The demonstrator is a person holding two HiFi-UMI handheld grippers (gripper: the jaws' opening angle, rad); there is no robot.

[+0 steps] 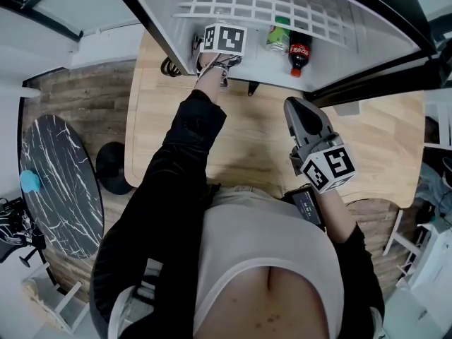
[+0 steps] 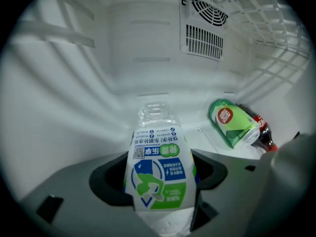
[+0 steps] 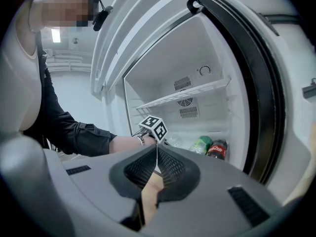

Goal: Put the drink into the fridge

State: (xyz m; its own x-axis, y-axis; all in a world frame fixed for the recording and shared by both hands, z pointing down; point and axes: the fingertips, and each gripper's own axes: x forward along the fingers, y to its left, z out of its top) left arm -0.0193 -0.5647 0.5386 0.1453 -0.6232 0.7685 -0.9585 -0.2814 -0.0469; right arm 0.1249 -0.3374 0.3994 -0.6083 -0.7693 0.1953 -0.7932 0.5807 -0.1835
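Left gripper view: the left gripper [image 2: 160, 184] is inside the fridge [image 2: 98, 58], jaws pinching a clear drink bottle [image 2: 159, 164] by its green-blue label. A green can [image 2: 231, 122] and cola bottle [image 2: 265, 133] lie touching off to the right. The right gripper [image 3: 157, 163] is over the bench [image 1: 247, 133], jaws pressed together.

Fridge floor [image 2: 94, 132] free left; can [image 2: 232, 122], cola [image 2: 265, 135] (2 lying) block right.

Inside the fridge [image 2: 94, 88], can [image 2: 231, 122] lies left of cola bottle [image 2: 265, 135].
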